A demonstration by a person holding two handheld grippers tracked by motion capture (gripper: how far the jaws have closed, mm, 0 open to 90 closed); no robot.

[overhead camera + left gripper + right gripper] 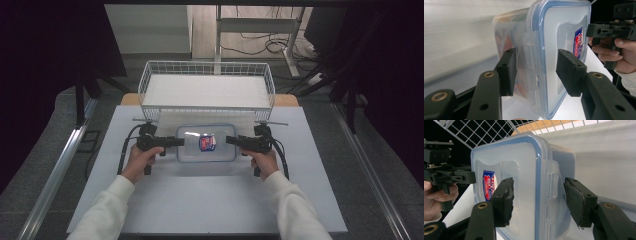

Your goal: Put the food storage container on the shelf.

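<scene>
Clear lidded container (206,143) at frame centre on the desk (200,200), left tongs (179,141) and right tongs (231,140) apart, straddling its end latches

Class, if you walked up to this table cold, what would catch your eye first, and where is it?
First, the clear plastic container with its blue-rimmed lid and red-and-blue label, lying mid-table. The left gripper and right gripper flank its two short ends, jaws open around the side latches without clamping. Behind it, at the table's far edge, stands a white wire basket.
</scene>
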